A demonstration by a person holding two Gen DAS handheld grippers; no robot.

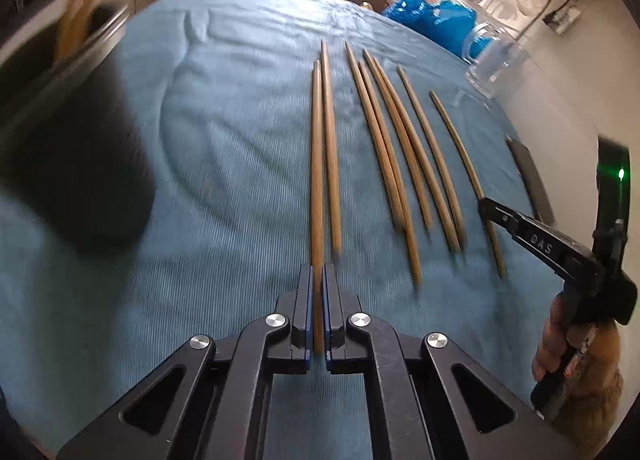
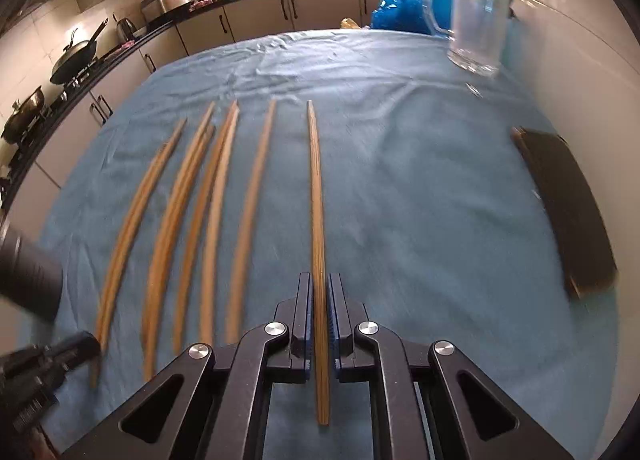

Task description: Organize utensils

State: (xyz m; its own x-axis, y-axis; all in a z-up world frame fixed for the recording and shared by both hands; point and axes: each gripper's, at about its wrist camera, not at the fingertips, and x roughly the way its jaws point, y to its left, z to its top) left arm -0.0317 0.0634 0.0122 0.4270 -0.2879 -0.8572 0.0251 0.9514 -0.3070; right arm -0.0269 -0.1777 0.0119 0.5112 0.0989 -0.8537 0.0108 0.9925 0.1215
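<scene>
Currently both claws are closed narrow on one chopstick each: left claw (image 1: 318,272) pinches the leftmost chopstick (image 1: 317,164) near its butt end, right claw (image 2: 319,284) pinches the rightmost chopstick (image 2: 316,196) the same way. Remaining chopsticks (image 2: 212,212) lie in a loose row on the blue cloth (image 2: 420,188) covering the worktop, tips pointing at the far edge. Whether the held sticks are lifted yet, cannot tell; both frames are motion-blurred. My read: step in hand is pick-and-transfer to a holder. Do it well by keeping the grip square on the shaft, lifting straight up so the neighbour touching the left stick isn't dragged, then tilting tip-down before dropping in. Left view alone shows the dark holder (image 1: 76,164) at the worktop's left edge with sticks (image 1: 80,0) already standing in it, plus the person's right hand (image 1: 576,356) on the other tool. Right view alone shows the dark board (image 2: 568,204) at the right edge fully and the glass jug (image 2: 476,20) at the far right corner clearly.
</scene>
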